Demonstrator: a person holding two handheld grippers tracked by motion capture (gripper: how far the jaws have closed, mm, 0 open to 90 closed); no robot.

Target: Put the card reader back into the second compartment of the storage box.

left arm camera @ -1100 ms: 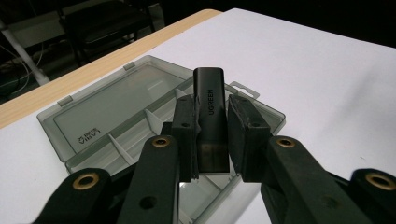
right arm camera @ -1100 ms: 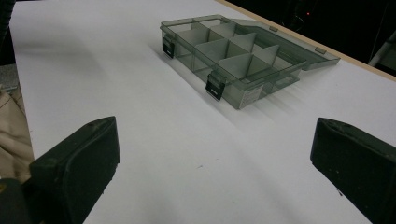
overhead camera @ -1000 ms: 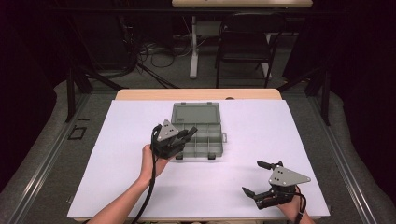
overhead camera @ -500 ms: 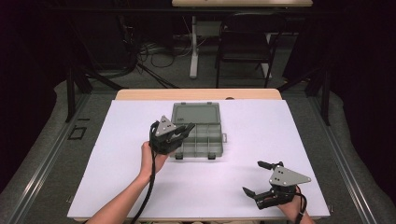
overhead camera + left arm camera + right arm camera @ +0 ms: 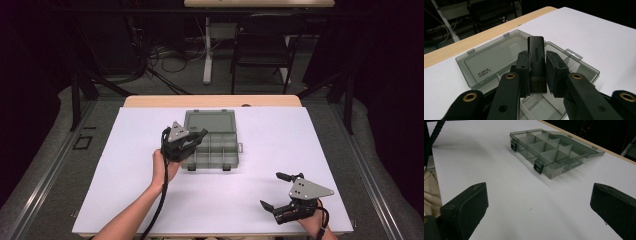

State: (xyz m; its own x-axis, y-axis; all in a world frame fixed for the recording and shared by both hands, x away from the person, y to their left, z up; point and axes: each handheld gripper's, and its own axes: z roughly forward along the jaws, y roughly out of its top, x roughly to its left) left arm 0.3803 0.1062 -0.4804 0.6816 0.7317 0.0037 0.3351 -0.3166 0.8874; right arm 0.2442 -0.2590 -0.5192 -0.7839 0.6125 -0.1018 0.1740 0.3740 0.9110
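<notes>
Black jaws of the left hand-held gripper pinch a slim black adapter upright above the open organiser box, probably to drop it into a near-left compartment. Right hand-held gripper rests wide open and empty near the white bench edge.

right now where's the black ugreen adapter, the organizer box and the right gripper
black UGREEN adapter (image 5: 536, 53), left gripper view, on its lettered face
organizer box (image 5: 554, 171), right gripper view, on its front wall
right gripper (image 5: 275, 191), high view, between its open fingertips

Bright, evenly lit table, dark surroundings, soft shadows.
</notes>
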